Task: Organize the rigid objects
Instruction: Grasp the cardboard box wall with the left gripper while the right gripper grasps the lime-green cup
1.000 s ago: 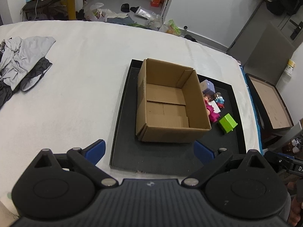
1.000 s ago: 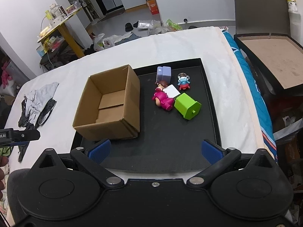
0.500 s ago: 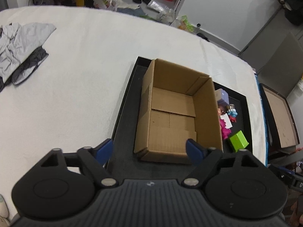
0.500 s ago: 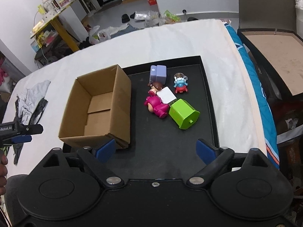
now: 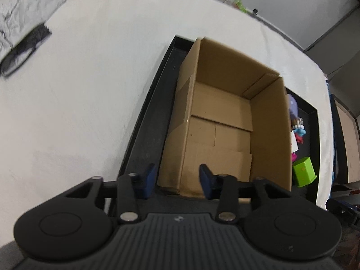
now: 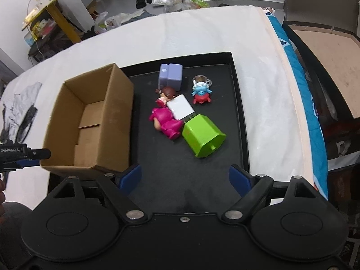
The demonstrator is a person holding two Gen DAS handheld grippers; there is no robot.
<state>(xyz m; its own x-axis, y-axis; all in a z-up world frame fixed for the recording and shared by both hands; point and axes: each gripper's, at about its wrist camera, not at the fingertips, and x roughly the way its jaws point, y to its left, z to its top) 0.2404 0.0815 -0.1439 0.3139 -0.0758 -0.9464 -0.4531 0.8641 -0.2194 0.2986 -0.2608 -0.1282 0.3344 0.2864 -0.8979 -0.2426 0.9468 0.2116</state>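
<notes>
White bed point(image 6: 258, 85): black tray point(image 6: 238, 117) holds empty cardboard box point(image 6: 108, 112), toys point(image 6: 180, 112).

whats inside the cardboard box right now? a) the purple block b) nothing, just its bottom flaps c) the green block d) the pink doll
b: both wrist views look into the cardboard box and show only bare bottom flaps; the green block, pink doll and purple block all lie beside it on the black tray.

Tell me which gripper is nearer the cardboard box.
Left. The left gripper straddles the cardboard box's near corner, jaws closing. The right gripper hangs beside it, over the black tray.
</notes>
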